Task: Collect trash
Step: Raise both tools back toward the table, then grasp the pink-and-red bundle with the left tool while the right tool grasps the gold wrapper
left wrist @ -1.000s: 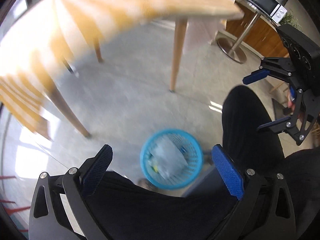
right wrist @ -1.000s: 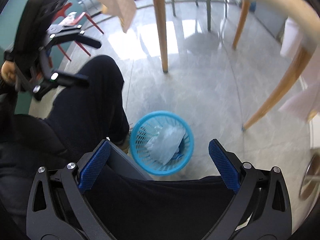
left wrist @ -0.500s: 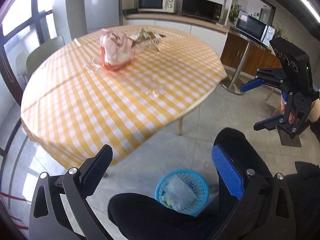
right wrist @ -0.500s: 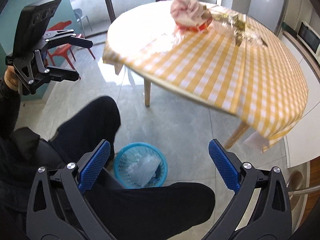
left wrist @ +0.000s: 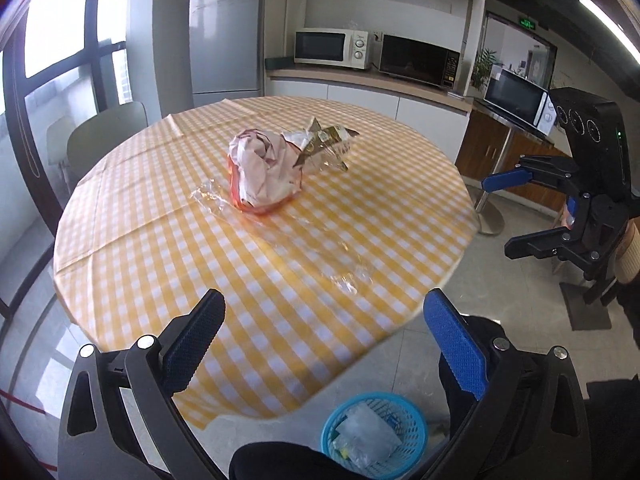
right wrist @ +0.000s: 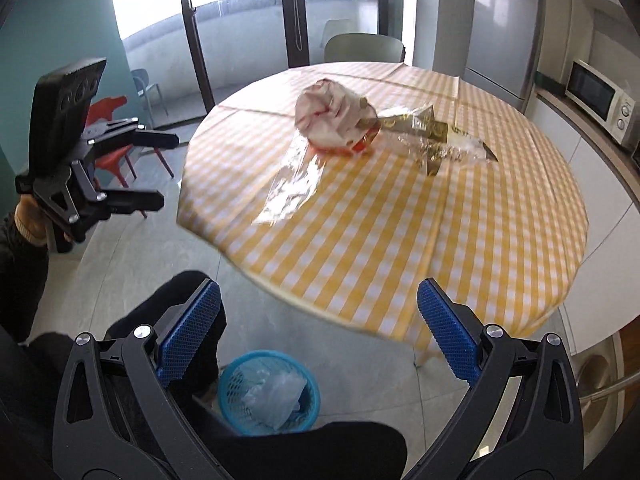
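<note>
Both tongs are held wide apart, nothing gripped. Ahead of the left gripper (left wrist: 322,340) and right gripper (right wrist: 318,330), crumpled wrappers (left wrist: 264,174) and clear film (right wrist: 294,186) are seen on the checked table (left wrist: 280,280). Below, between the fingers, the blue basket (right wrist: 269,396) is seen, holding trash.

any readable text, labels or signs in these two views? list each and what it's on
Nothing can be quoted with confidence.
Green lit sign above the far doorway: characters too small to read.
Sticker at the fridge top corner: print too small.
Gold snack wrapper on the table: printed marks, blurred.
Crumpled white-and-red wrapper: red markings, no legible letters.
Microwave panel: unreadable.
Both claws and the blue basket: no visible text.
</note>
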### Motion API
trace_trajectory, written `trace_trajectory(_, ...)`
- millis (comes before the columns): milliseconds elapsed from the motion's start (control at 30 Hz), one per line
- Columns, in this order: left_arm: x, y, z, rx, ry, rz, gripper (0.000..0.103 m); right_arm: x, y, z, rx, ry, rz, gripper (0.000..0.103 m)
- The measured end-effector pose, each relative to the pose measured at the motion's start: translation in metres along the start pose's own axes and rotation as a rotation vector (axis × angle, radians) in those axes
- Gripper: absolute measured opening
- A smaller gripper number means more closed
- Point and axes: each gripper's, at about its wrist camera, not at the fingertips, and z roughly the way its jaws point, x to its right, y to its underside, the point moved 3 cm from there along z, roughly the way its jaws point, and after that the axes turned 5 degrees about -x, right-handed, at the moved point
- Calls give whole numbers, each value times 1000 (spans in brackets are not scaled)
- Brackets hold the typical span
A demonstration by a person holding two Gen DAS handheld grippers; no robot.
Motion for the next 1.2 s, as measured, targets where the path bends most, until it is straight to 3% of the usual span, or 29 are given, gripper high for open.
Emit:
trace_trajectory(100, -10, -15, 15, -1, 6, -22, 97, 12, -19, 11, 17, -4, 22, 94)
trace_trajectory(333, -39, -50, 58, -18, -4, -64, 97, 52, -69, 57, 50, 132, 18, 94)
trace_trajectory(400, -47, -62, 73, -46, -37, -70, 97, 60, -80, 72, 41, 167, 11, 94)
trace_trajectory(533, -58, -78, 96, -75, -31, -92, 96, 77, -104, 102, 12, 147, 30, 94)
trace_trajectory(667, -64, -84, 116, -115, -35, -111, 93, 85, -119, 134, -33, 189, 6, 94)
trace_trajectory(700, -65, -84, 120, -123, -26, -115, 91, 87, -121, 140, -48, 188, 10, 94)
trace_trajectory(833, -73, -80, 134, -159, 3, -154, 58, 91, -126, 153, -61, 192, 13, 94)
trace_trajectory(867, -76, -79, 134, -155, 14, -172, 57, 93, -126, 154, -62, 181, 27, 92)
trace_trajectory(933, -78, -77, 131, -142, 28, -181, 47, 99, -126, 157, -71, 160, 56, 73)
trace_trajectory(967, -78, -75, 129, -140, 25, -181, 45, 103, -127, 160, -79, 151, 70, 57)
trace_trajectory(1000, -78, -74, 126, -134, 26, -175, 35, 106, -126, 161, -87, 141, 84, 45)
trace_trajectory(1033, -78, -72, 120, -120, 25, -175, 34, 109, -125, 162, -92, 137, 99, 39)
trace_trajectory(1067, -78, -71, 116, -105, 24, -182, 33, 111, -124, 163, -92, 127, 109, 22)
trace_trajectory(1200, -80, -66, 93, -49, 41, -206, 31, 117, -121, 160, -75, 101, 136, 2)
